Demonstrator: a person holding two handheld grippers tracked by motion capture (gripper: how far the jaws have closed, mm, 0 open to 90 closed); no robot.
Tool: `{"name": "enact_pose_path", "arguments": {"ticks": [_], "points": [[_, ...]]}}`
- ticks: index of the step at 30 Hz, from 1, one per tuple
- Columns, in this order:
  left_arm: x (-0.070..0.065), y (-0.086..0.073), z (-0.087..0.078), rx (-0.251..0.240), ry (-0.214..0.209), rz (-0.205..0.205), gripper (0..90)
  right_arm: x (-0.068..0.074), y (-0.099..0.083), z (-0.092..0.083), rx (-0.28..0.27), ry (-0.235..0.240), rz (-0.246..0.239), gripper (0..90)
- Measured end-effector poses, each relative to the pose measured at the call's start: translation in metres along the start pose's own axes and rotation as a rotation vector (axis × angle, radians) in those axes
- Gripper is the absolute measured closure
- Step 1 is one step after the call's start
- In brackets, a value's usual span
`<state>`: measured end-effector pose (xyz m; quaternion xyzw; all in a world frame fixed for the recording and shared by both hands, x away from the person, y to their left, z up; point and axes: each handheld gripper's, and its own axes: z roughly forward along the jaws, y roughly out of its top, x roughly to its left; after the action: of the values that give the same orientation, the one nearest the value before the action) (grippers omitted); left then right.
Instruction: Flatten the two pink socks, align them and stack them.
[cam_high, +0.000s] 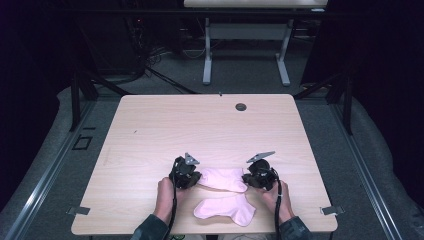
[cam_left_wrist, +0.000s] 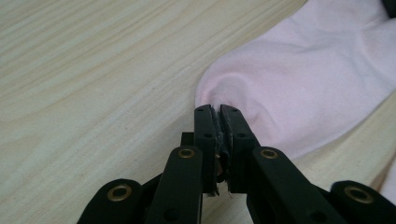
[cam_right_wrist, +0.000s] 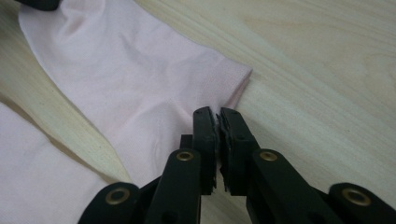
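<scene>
Two pale pink socks lie near the table's front edge. The farther sock (cam_high: 223, 178) stretches flat between the two grippers. My left gripper (cam_high: 192, 178) pinches that sock (cam_left_wrist: 299, 79) at its rounded end, jaws shut on a small fold of fabric. My right gripper (cam_high: 251, 178) is shut on the same sock (cam_right_wrist: 135, 88) at its cuff edge. The nearer sock (cam_high: 227, 208) lies bent, just in front, touched by neither gripper.
The light wooden table (cam_high: 200, 125) stretches bare behind the socks, with a small dark grommet (cam_high: 241, 106) near its far edge. The person's hands and sleeves enter from the bottom. Another table's legs (cam_high: 207, 60) stand on the floor beyond.
</scene>
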<state>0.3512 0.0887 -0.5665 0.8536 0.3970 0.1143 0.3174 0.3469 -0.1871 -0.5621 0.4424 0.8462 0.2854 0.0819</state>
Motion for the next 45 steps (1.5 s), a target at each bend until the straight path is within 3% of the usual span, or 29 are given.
{"name": "enact_pose_path", "arguments": {"ticks": [5,14,21,26,34,45], "points": [[-0.002,0.004,-0.017,-0.03,-0.03,-0.022,86.0,0.002,0.002,-0.017,-0.047,0.014,0.012,85.4],[-0.014,0.002,-0.062,-0.092,-0.102,-0.036,86.0,0.016,-0.001,-0.073,-0.102,0.04,-0.023,85.3],[-0.032,-0.01,-0.082,-0.093,-0.143,-0.022,85.9,0.033,-0.012,-0.095,-0.082,0.032,-0.075,85.2],[-0.039,-0.023,-0.082,-0.069,-0.151,-0.017,85.9,0.04,-0.022,-0.093,-0.048,0.043,-0.091,85.1],[-0.043,-0.047,-0.07,0.009,-0.162,-0.021,85.9,0.046,-0.039,-0.07,0.02,0.071,-0.082,85.0],[-0.048,-0.058,-0.056,0.063,-0.125,0.01,85.6,0.051,-0.052,-0.042,0.078,0.026,-0.109,84.7]]}}
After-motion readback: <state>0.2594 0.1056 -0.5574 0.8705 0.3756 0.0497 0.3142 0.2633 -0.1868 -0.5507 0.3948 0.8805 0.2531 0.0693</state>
